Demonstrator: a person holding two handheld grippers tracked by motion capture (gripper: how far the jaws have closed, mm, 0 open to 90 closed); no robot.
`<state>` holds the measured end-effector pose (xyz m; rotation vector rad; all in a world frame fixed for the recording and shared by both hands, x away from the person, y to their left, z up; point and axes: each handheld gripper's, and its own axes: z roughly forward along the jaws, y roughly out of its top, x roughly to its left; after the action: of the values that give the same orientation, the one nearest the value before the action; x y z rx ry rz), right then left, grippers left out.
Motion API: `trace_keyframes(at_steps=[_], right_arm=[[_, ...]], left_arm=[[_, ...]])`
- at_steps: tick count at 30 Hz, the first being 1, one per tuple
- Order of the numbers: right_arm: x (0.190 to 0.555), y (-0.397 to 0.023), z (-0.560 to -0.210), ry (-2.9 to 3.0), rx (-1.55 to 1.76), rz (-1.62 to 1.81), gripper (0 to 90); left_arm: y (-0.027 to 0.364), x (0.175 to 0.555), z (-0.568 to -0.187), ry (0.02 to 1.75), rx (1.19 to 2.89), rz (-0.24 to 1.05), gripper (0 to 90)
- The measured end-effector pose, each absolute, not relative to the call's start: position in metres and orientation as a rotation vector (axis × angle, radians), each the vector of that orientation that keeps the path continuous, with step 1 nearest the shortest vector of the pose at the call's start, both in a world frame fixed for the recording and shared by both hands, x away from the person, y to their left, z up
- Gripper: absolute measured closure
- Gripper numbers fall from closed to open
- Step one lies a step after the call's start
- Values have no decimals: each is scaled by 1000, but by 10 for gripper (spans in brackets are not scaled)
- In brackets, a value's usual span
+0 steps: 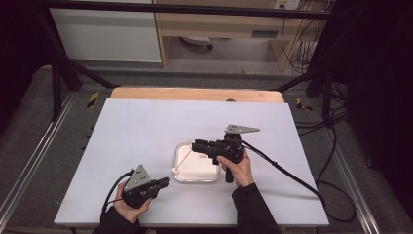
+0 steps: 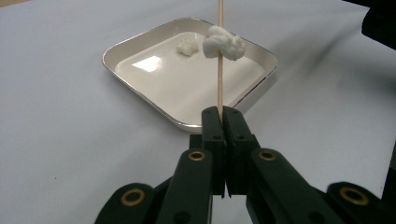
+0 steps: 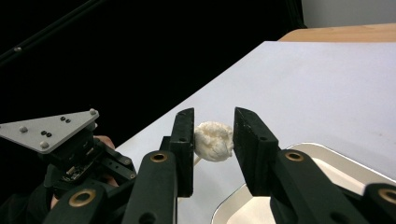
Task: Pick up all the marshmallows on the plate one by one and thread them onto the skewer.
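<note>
So our left gripper [image 2: 219,116] has its jaws pressed together on the bottom end of a skewer [image 2: 220,60], and that stick is what everything turns on. From the left gripper view it runs straight up toward 12 o'clock, with a white lump [image 2: 224,43] threaded on it partway along. In the high view the skewer [image 1: 184,161] slants from about 7 to 1 o'clock over the tray [image 1: 181,178], lump [image 1: 175,170] at the low end, and seems to reach right up to the right gripper [image 1: 198,145].

Our right gripper [image 3: 213,133] has its jaws standing either side of the lump [image 3: 214,141], left jaw close against it, a slim gap at the right one, so we'd call that spread rather than pinching. It's clearly the nearer hand for the lump; the left just holds the stick steady.

We reckon any slide of the lump has to go along the skewer's long axis, not across it, or the stick bends.

Room-wise: the tray rim is just below, and a second small crumb [image 2: 187,46] sits in the tray's far corner. The table [image 1: 146,131] is bare toward 9 and 12 o'clock, so plenty of space there.
</note>
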<state>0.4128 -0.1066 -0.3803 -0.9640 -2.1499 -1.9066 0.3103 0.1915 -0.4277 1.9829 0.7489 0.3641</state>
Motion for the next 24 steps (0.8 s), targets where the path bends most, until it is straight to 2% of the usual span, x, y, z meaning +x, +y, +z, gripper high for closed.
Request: trace_keyframes(at_steps=[24], right_arm=[[408, -96, -396, -2140, -925, -1857, 782]], left_arm=[[189, 310, -431, 736, 2020, 374, 887]])
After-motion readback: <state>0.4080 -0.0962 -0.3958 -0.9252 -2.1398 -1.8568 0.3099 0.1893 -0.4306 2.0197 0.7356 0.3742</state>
